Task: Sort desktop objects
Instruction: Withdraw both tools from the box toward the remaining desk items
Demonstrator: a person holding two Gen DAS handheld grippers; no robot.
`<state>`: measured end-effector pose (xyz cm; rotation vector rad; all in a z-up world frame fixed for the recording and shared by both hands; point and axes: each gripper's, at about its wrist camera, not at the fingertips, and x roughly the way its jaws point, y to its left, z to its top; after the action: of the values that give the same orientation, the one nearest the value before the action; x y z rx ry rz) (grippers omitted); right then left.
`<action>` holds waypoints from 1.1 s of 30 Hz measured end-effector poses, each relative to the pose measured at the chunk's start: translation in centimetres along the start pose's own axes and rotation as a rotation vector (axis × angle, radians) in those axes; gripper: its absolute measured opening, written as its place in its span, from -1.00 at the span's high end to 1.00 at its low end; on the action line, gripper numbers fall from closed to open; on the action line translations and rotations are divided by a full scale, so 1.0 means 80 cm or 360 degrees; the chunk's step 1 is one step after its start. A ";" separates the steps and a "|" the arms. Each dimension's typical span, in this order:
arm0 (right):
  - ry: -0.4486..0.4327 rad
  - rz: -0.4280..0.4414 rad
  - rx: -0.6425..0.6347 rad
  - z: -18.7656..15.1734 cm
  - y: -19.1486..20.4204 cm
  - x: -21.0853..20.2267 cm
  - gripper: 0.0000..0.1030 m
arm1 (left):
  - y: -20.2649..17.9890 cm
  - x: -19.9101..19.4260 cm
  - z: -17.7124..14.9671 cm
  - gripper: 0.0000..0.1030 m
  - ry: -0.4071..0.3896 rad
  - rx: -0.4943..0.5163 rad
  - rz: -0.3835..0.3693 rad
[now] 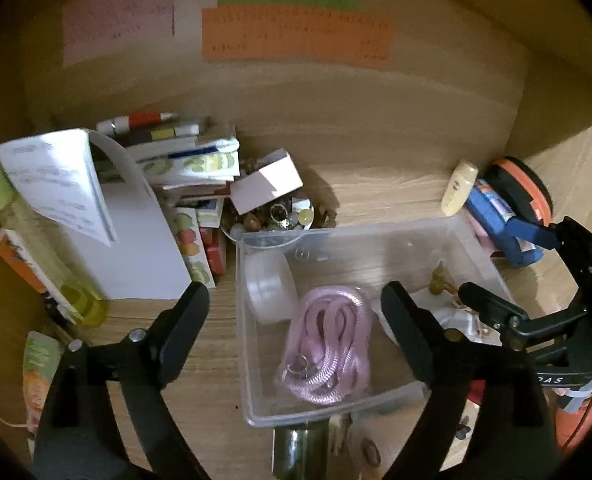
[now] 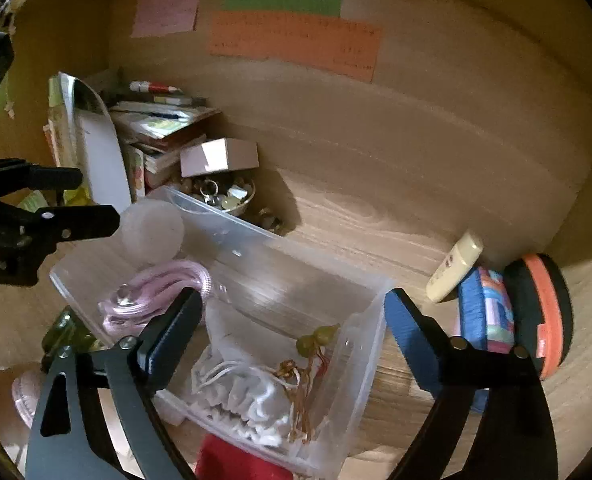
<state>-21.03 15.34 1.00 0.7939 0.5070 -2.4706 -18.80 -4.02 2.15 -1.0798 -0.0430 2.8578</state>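
**Wooden desk, clear bin between both grippers**

Wood-grain desk (image 1: 376,184) under dim light. Nearest us, the left gripper (image 1: 296,300) and right gripper (image 2: 291,312) both stand spread wide, pinching nothing. Below them we see the clear bin (image 1: 336,236) holding a pink cord (image 1: 328,344), a white pouch (image 2: 247,400) and a tape roll (image 1: 269,288). Farther back: a trinket bowl (image 1: 279,216), stacked books (image 1: 191,164), coloured notes (image 1: 296,34).

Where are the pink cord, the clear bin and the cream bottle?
pink cord (image 1: 328,344), left wrist view, middle of the coil.
clear bin (image 1: 348,232), left wrist view, far rim.
cream bottle (image 2: 454,272), right wrist view, middle of its body.
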 end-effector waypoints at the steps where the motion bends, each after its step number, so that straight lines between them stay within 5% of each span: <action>1: -0.0013 -0.0005 -0.0004 0.000 0.002 -0.005 -0.79 | 0.000 -0.007 -0.001 -0.76 -0.0015 -0.0002 -0.0004; 15: -0.0159 -0.0119 0.0063 -0.027 0.006 -0.099 -0.82 | -0.005 -0.088 -0.041 -0.89 -0.0132 0.0015 -0.0026; 33: -0.0013 -0.0153 0.0253 -0.137 0.014 -0.132 -0.86 | -0.010 -0.078 -0.140 -0.89 0.0079 -0.0042 -0.0074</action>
<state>-8.14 23.31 -1.03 0.8385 0.3566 -2.6273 -6.66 -3.80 -2.12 -1.1383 -0.1014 2.7959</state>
